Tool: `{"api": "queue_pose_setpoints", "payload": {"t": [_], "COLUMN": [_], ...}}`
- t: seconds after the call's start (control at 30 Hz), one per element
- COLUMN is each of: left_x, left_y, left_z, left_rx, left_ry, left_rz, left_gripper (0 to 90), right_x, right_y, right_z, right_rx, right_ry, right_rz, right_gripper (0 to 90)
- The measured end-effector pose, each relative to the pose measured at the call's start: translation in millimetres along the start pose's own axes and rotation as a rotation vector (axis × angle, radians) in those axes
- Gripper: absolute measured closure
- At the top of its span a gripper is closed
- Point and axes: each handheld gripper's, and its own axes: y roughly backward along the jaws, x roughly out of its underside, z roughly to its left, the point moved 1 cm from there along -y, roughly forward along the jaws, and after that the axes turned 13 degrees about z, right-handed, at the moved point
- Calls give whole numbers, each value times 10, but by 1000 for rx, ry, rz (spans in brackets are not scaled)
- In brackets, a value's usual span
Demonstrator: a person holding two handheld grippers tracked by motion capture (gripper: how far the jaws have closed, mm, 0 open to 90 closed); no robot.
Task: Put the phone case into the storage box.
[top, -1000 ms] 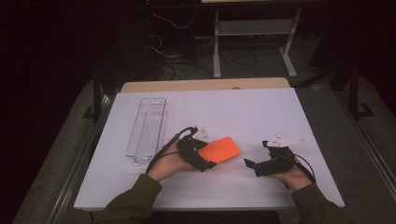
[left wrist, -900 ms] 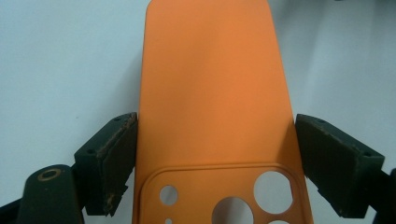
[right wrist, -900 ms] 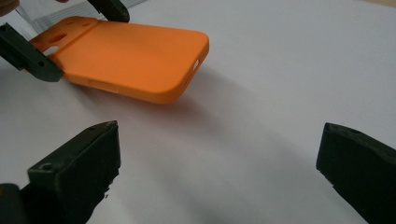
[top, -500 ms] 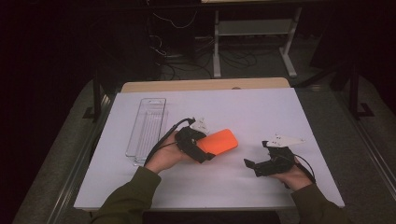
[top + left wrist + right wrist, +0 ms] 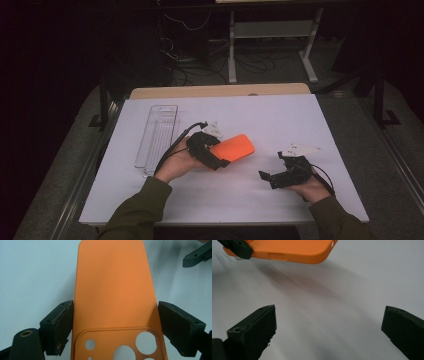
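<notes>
A clear, ribbed, oblong tray [image 5: 157, 136] lies near the left edge of the bench [image 5: 280, 115], left of the case and apart from it, with bare white sheet between them. The left tongs [image 5: 220, 159] clamp the orange case [image 5: 233, 148] across its width: in the left gripper view each rough black pad presses a long edge of the case [image 5: 112, 287] near its round camera holes. The case is smooth, matt and round-cornered; its shadow in the right gripper view shows it lifted off the bench, near the middle. Right of the case there is open sheet up to the right tongs [image 5: 267, 176], which sit well apart from it near the front edge. Their jaws stand wide with nothing between them, only white surface. Beyond the case the bench is free to its far wooden edge.
</notes>
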Motion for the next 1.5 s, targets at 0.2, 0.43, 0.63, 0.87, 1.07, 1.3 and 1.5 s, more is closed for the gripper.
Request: {"api": "queue_pose_setpoints", "payload": {"t": [0.2, 0.43, 0.63, 0.87, 1.07, 1.3, 1.5], "left_x": [4, 0, 4, 4, 3, 1, -1], "left_y": [10, -9, 5, 21, 36, 34, 35], "left_z": [23, 15, 20, 32, 42, 44, 42], "left_rx": [-2, 1, -1, 0, -8, -7, -4], "left_ry": [-1, 13, 7, 19, 24, 24, 24], "left_rz": [13, 2, 18, 18, 16, 14, 10], "left_gripper": [156, 156, 156, 156, 156, 156, 156], "right_x": [-68, -116, -154, -201, -281, -368, -418], "right_y": [-16, -54, -85, -100, -126, -183, -235], "right_z": [58, 72, 55, 38, 12, 0, 5], "right_rx": [-10, -31, -30, -37, -42, -48, -57], "right_ry": [29, 25, 22, 10, 4, 8, 18], "right_rz": [8, 15, 8, 2, -15, -32, -39], "right_gripper": [6, 29, 23, 11, 11, 11, 11]}}
